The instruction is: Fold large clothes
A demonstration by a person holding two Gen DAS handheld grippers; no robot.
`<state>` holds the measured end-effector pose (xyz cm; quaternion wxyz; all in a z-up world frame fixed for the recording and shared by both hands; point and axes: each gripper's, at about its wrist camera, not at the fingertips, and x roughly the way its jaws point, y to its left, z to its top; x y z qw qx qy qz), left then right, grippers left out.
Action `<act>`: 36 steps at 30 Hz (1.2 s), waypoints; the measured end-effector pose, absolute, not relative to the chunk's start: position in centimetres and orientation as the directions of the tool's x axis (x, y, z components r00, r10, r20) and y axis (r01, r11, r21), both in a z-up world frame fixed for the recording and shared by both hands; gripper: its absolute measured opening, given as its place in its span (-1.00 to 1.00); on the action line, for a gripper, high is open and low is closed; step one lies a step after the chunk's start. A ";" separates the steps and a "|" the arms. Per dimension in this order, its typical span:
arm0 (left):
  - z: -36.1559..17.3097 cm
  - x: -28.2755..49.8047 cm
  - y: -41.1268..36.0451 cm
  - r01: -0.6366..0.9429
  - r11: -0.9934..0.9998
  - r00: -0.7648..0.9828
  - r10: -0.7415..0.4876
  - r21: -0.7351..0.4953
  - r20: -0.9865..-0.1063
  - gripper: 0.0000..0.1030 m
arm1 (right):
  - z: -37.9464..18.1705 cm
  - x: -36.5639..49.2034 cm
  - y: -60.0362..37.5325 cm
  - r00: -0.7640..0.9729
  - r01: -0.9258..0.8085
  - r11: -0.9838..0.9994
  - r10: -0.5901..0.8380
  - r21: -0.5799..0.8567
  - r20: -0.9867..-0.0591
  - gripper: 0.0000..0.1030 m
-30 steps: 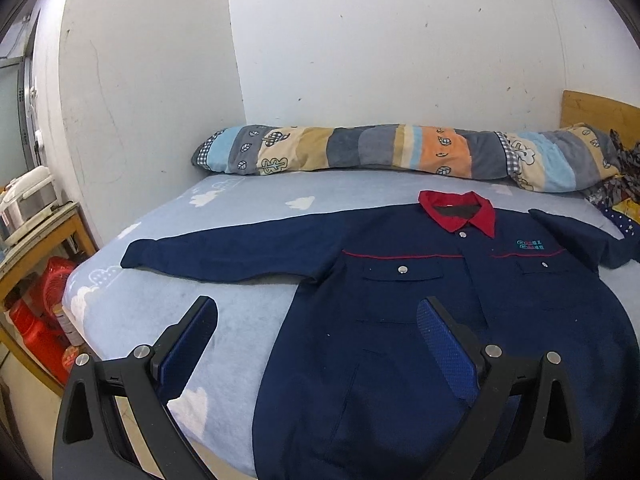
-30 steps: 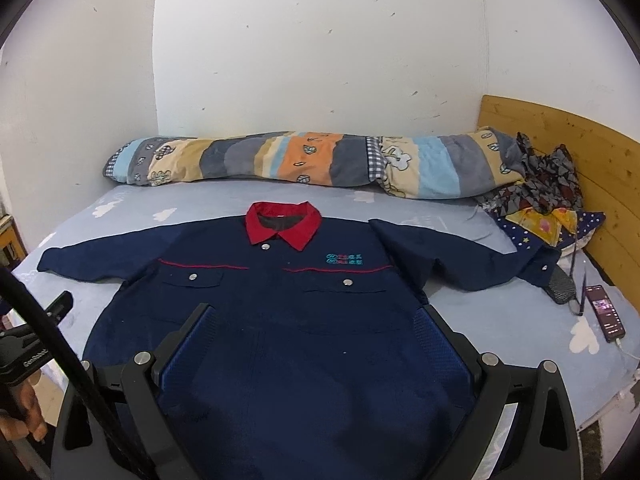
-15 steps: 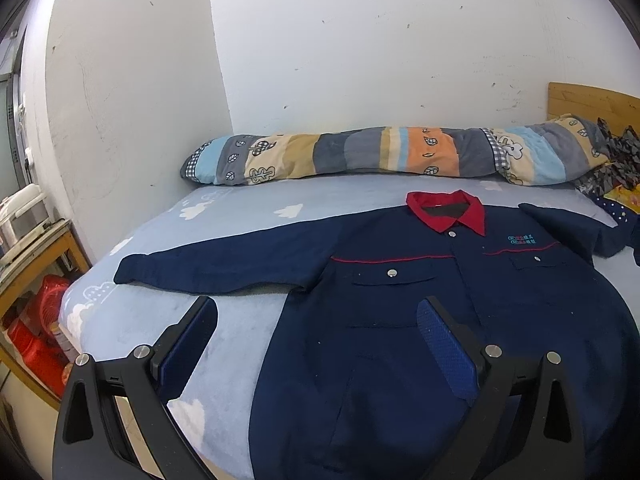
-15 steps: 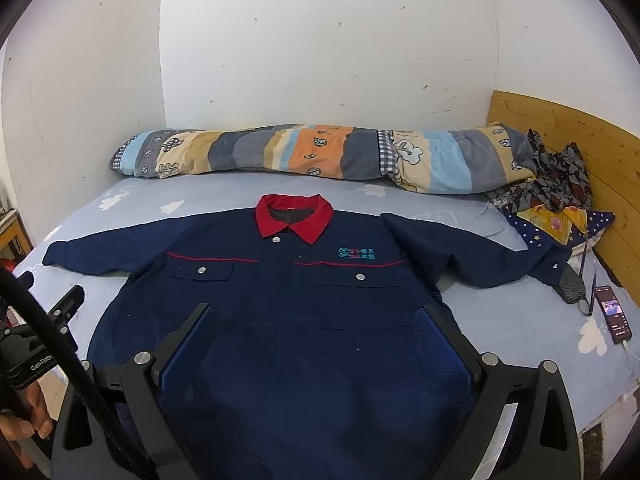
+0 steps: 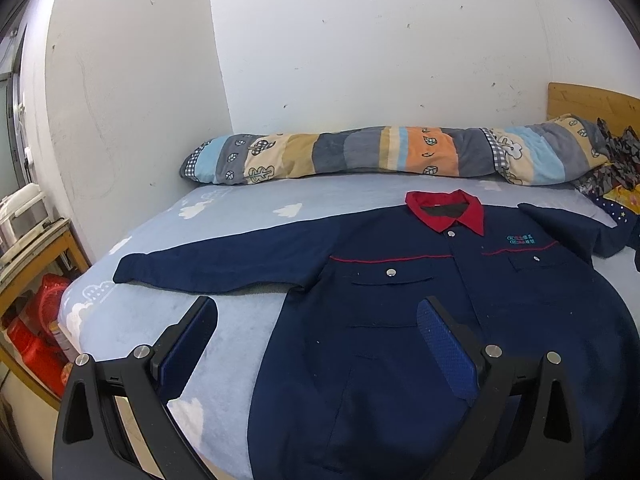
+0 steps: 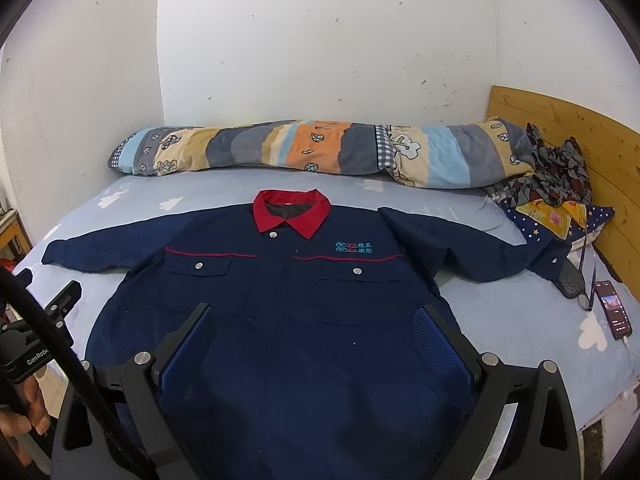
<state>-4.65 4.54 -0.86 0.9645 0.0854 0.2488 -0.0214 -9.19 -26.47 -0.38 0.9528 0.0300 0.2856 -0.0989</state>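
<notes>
1. In the left wrist view, a navy work jacket [image 5: 420, 320] with a red collar [image 5: 444, 210] is seen spread flat, front up, on a bed covered by a light blue sheet [image 5: 240, 216] printed with white clouds. One sleeve [image 5: 208, 264] is stretched out sideways toward the bed's edge. The left gripper [image 5: 316, 340] is held above the near part of the bed, its jaws spread wide and nothing caught between them; one blue-padded finger [image 5: 188, 344] is seen over the bare sheet, the other over the jacket's lower front. No contact with the cloth can be made out. A long patchwork bolster [image 5: 392, 156] is laid along the white wall behind the jacket. A wooden shelf [image 5: 36, 248] with red items [image 5: 40, 328] under it is visible beside the bed.

2. In the right wrist view, the same jacket [image 6: 288, 320] is shown centred, buttoned, with two flapped chest pockets and a small embroidered logo [image 6: 354, 247]. Both sleeves are extended outward. The right gripper [image 6: 312, 340] is likewise held released, both fingers framed over the jacket's lower body, with nothing gripped. A phone [image 6: 614, 310] with a lit screen is lying on the sheet near the far cuff, beside a dark mesh item. Patterned clothes [image 6: 548, 184] are piled against a wooden headboard [image 6: 568, 128]. The other tool, held in a hand [image 6: 22, 404], is visible at the frame's edge.
</notes>
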 end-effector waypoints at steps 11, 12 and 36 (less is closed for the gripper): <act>-0.9 -4.7 4.3 0.097 0.983 0.874 -0.009 0.157 -0.486 0.94 | -0.6 -9.2 -26.4 0.813 0.198 0.980 -0.162 0.004 -0.559 0.95; -0.9 -4.7 4.3 0.099 0.983 0.873 -0.011 0.155 -0.488 0.94 | -0.7 -9.1 -26.5 0.812 0.200 0.980 -0.162 0.005 -0.561 0.95; -1.2 -4.4 4.3 0.112 0.983 0.860 -0.023 0.146 -0.510 0.94 | -1.6 -9.2 -27.0 0.796 0.203 0.979 -0.165 0.000 -0.582 0.95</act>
